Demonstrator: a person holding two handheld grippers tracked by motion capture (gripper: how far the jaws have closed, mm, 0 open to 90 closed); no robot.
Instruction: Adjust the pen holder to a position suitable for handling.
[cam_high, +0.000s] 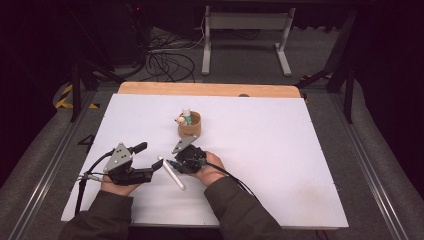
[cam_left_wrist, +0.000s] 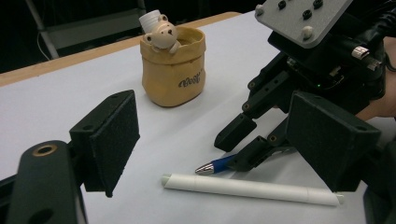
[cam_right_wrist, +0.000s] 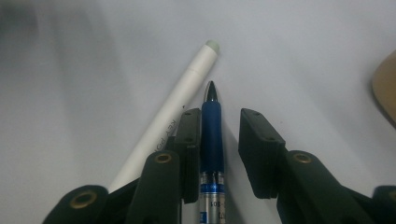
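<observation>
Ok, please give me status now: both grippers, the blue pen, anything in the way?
Left gripper open, empty. Right gripper astride blue pen, gap on one side. White pen lies close alongside. Pouch apart.

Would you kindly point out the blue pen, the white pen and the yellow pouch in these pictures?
blue pen (cam_right_wrist: 211, 135), right gripper view, on its blue rubber grip.
white pen (cam_left_wrist: 247, 189), left gripper view, on the middle of its barrel.
yellow pouch (cam_left_wrist: 170, 70), left gripper view, on its front wall.
</observation>
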